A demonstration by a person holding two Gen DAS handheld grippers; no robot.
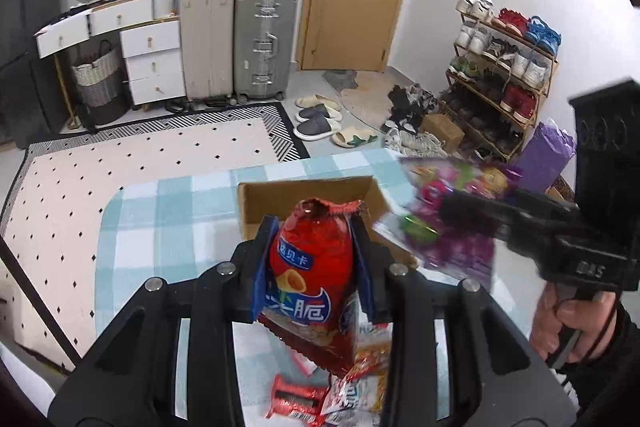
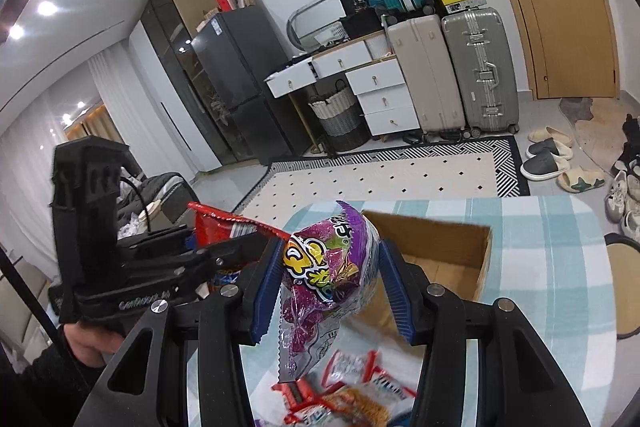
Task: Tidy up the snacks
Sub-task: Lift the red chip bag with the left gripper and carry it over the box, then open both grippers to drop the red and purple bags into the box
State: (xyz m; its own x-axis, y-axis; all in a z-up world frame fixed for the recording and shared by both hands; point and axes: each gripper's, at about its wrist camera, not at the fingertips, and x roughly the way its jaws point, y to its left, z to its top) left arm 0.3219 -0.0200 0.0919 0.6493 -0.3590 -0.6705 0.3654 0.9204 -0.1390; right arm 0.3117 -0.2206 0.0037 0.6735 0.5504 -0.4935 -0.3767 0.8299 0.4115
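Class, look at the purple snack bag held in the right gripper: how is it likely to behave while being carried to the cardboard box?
The purple snack bag probably flops: its lower end hangs loose and crinkled below the right gripper. Its glossy film looks slippery, so it may slide out. It seems light, puffed with air, and should drop easily into the cardboard box.

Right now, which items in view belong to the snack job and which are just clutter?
Job: red snack bag in the left gripper; purple candy bag in the right gripper; cardboard box; loose snack packs on the table.

Clutter: suitcases, shoe rack, slippers, laundry basket.
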